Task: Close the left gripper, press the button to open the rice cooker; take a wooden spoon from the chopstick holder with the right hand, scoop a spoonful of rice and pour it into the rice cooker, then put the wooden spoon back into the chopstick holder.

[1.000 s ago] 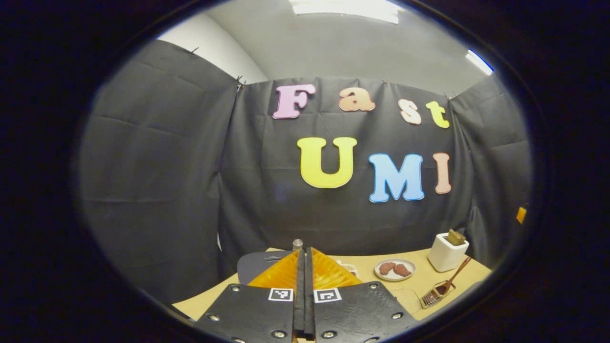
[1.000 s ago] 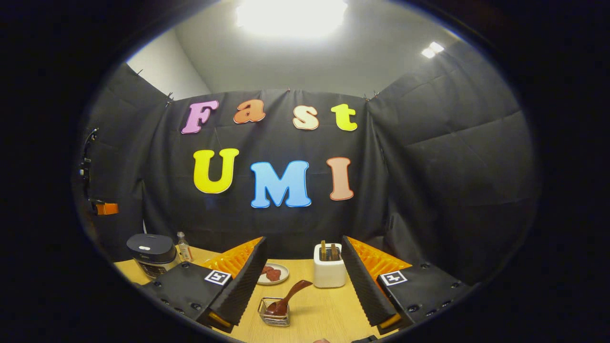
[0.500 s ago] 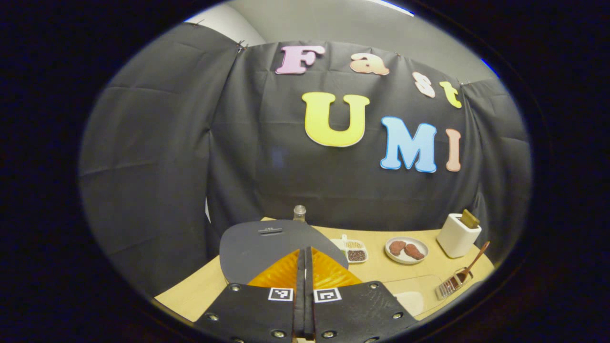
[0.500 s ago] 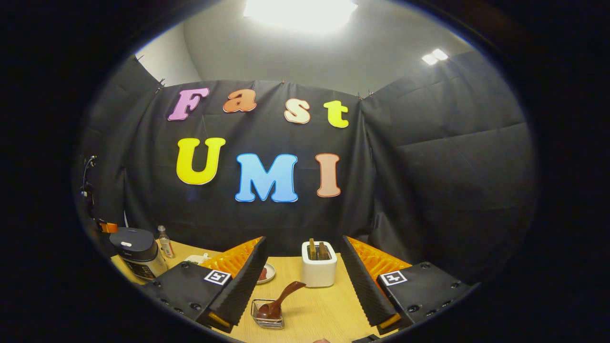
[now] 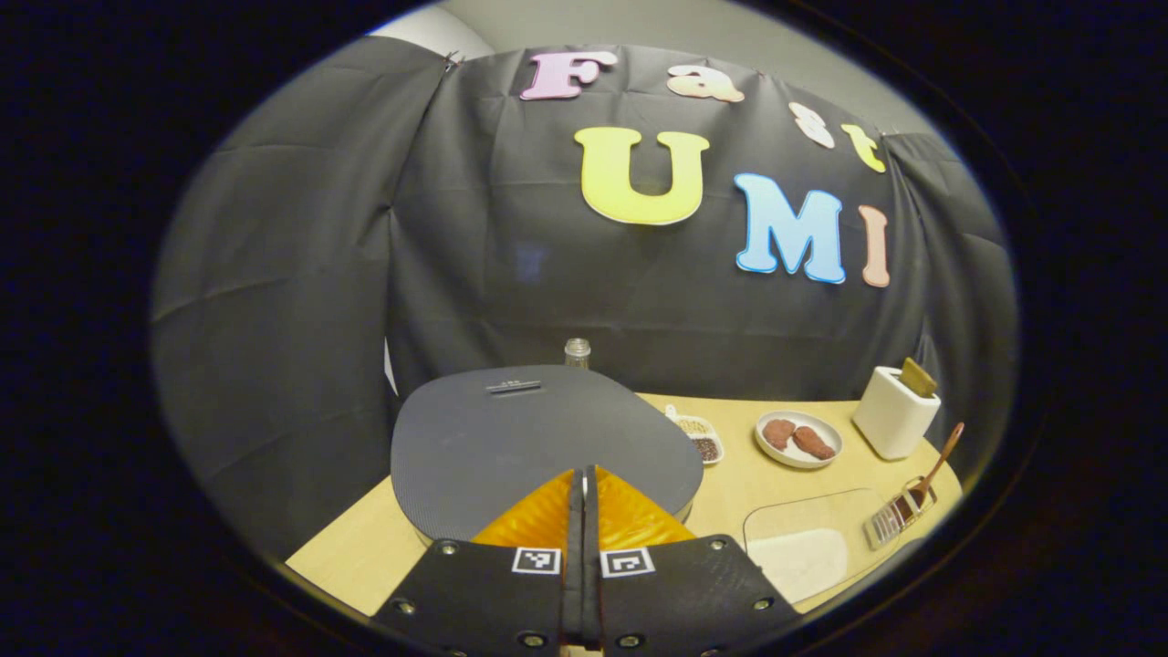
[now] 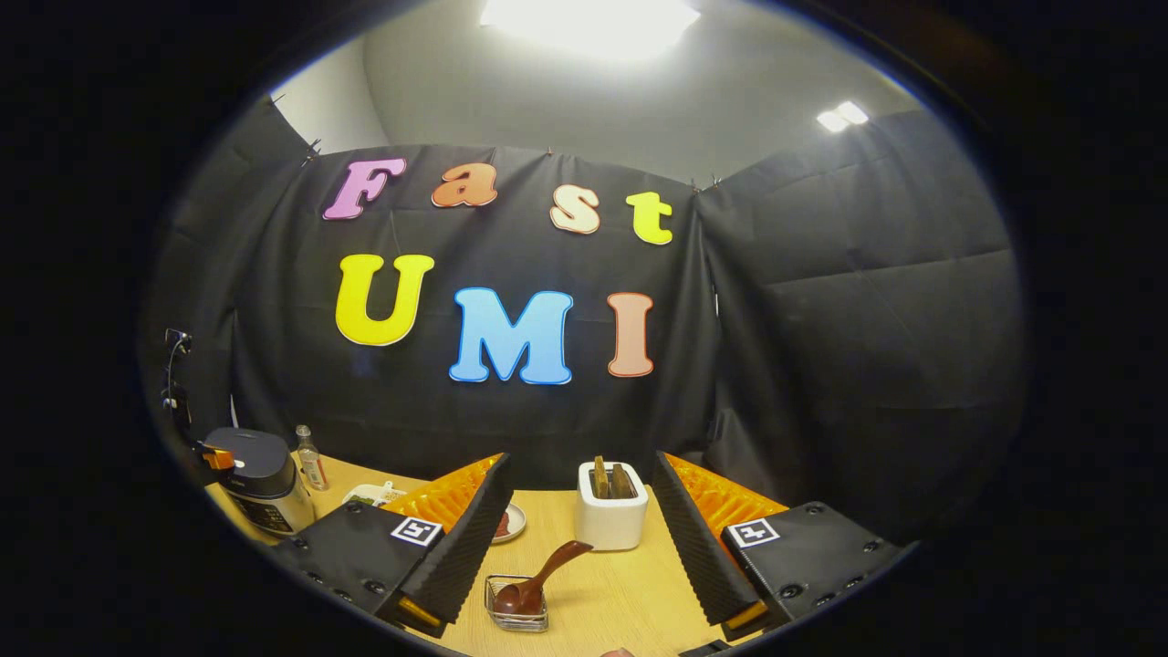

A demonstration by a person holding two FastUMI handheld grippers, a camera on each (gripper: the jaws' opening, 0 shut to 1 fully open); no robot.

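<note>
My left gripper [image 5: 584, 476] is shut with nothing in it, its tips just above the near edge of the rice cooker's dark grey lid [image 5: 538, 433], which is down. In the right gripper view the rice cooker [image 6: 260, 479] stands at the far left of the table. My right gripper [image 6: 580, 461] is open and holds nothing, above the table. Low between its fingers stands the wire chopstick holder [image 6: 517, 610] with the brown wooden spoon [image 6: 543, 578] leaning in it. The same holder [image 5: 892, 522] and spoon [image 5: 938, 456] sit far right in the left gripper view. A clear container of rice [image 5: 801, 552] lies right of the cooker.
A small bottle [image 5: 577, 351] stands behind the cooker. On the wooden table [image 6: 602, 584] are a little tray of grains [image 5: 698, 440], a plate with brown pieces [image 5: 798, 440] and a white toaster [image 6: 611, 511]. Black cloth walls close in the back and sides.
The left gripper has tipped down and come closer to the rice cooker; its lid now looks much larger. The right gripper stays open and has barely shifted.
</note>
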